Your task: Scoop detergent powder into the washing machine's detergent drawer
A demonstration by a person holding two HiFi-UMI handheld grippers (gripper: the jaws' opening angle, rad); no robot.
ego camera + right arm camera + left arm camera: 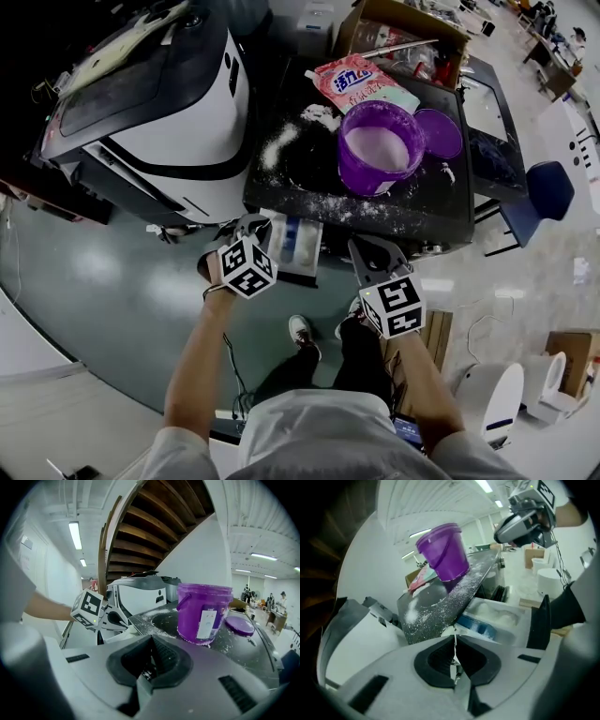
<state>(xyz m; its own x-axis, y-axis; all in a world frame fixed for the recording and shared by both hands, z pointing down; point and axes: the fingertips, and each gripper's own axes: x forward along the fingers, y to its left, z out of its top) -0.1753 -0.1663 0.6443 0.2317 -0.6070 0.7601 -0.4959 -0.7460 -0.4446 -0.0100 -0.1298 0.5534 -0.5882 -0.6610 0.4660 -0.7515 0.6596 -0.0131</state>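
The washing machine's black top is dusted with spilled white powder. On it stands a purple bucket of white powder, with its purple lid beside it and a pink detergent bag behind. The white detergent drawer is pulled out at the front edge, with powder in one compartment. My left gripper hovers shut just left of the drawer. Just right of it, below the front edge, my right gripper is shut and empty. No scoop shows.
A large white and black machine stands to the left of the washer. A cardboard box sits behind it and a blue chair to the right. White bins and another box stand on the floor at the lower right.
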